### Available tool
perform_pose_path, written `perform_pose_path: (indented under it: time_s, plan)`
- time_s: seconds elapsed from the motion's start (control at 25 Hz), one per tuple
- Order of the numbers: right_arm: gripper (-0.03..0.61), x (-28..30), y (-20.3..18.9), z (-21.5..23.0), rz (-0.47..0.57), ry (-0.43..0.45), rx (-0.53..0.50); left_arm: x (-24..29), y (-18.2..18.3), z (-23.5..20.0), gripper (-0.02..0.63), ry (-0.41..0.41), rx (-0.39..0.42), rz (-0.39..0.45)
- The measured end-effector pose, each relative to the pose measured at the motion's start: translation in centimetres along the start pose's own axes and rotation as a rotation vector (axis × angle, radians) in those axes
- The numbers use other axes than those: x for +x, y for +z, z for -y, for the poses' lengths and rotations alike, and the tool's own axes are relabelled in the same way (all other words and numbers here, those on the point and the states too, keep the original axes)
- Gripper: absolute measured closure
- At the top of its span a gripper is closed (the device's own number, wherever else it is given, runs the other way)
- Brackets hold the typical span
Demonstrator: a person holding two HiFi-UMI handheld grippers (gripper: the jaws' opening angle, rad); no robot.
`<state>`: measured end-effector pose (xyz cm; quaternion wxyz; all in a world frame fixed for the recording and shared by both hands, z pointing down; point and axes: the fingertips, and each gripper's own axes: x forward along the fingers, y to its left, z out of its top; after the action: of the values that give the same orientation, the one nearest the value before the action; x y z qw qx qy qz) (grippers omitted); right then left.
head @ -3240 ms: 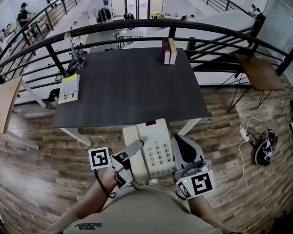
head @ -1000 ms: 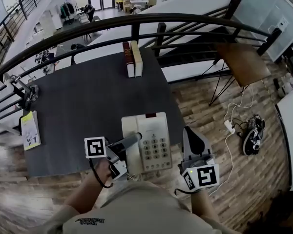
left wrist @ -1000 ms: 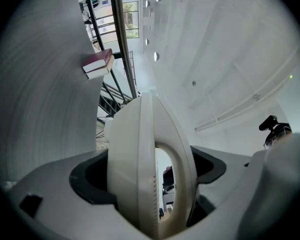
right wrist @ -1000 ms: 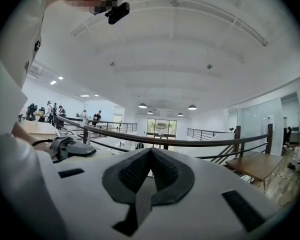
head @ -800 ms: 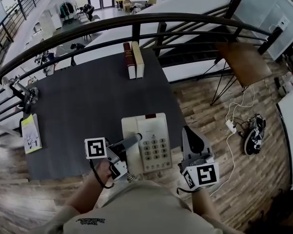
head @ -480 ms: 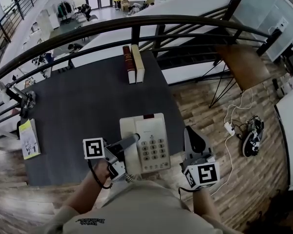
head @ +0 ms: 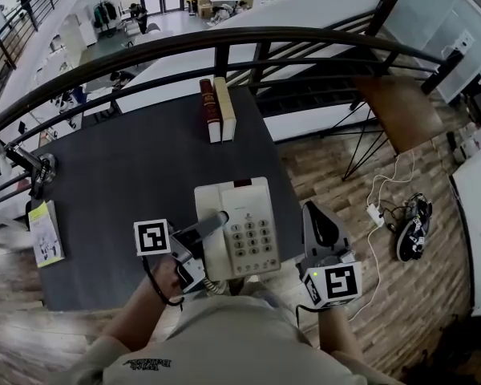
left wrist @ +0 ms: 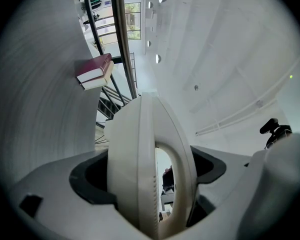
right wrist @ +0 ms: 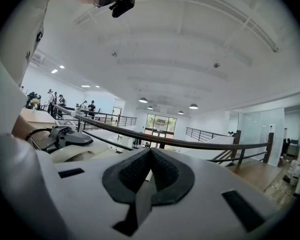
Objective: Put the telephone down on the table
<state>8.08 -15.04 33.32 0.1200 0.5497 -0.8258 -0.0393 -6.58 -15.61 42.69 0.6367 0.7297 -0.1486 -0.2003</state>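
The cream push-button telephone (head: 244, 227) is over the dark table (head: 128, 183), at its near right corner. I cannot tell whether it rests on the top. My left gripper (head: 216, 219) is shut on the phone's left side, where the handset lies. In the left gripper view the cream handset (left wrist: 140, 174) fills the space between the jaws. My right gripper (head: 314, 215) hangs to the right of the phone, over the wooden floor, shut and holding nothing. Its jaws (right wrist: 150, 171) meet, and the telephone (right wrist: 85, 154) shows to their left.
Two upright books (head: 216, 109) stand at the table's far edge, and a yellow booklet (head: 44, 233) lies at its left edge. A black curved railing (head: 224, 38) runs behind the table. A brown side table (head: 397, 103) and cables with shoes (head: 409, 219) are on the right.
The telephone has moved from over the floor to over the table's near right corner, carried by the left gripper. The right gripper, beside the phone before, now stands apart from it.
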Motion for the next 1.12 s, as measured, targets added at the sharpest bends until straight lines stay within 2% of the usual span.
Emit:
perform_pose_path:
  time_s: [0.36, 0.72, 0.84, 0.96, 1.12]
  plan:
    - [0.577, 1.3, -1.3, 1.3, -0.013, 0.036, 0.084, 1.9, 0.0, 0.4, 0.166, 0.007, 0.017, 0.026]
    - [0.577, 1.5, -3.9, 1.7, -0.061, 0.08, 0.125, 2.9, -1.3, -1.3, 0.165, 0.065, 0.013, 0.046]
    - [0.577, 1.5, -4.9, 1.8, -0.08, 0.097, 0.133, 3.2, -1.6, -2.5, 0.165, 0.076, -0.011, 0.068]
    - [0.577, 2.1, -5.7, 2.2, -0.097, 0.11, 0.14, 4.0, -0.8, -3.7, 0.165, 0.081, -0.039, 0.092]
    - [0.577, 3.8, -7.8, 2.7, -0.125, 0.129, 0.17, 6.3, 1.2, -5.4, 0.166, 0.088, -0.004, 0.082]
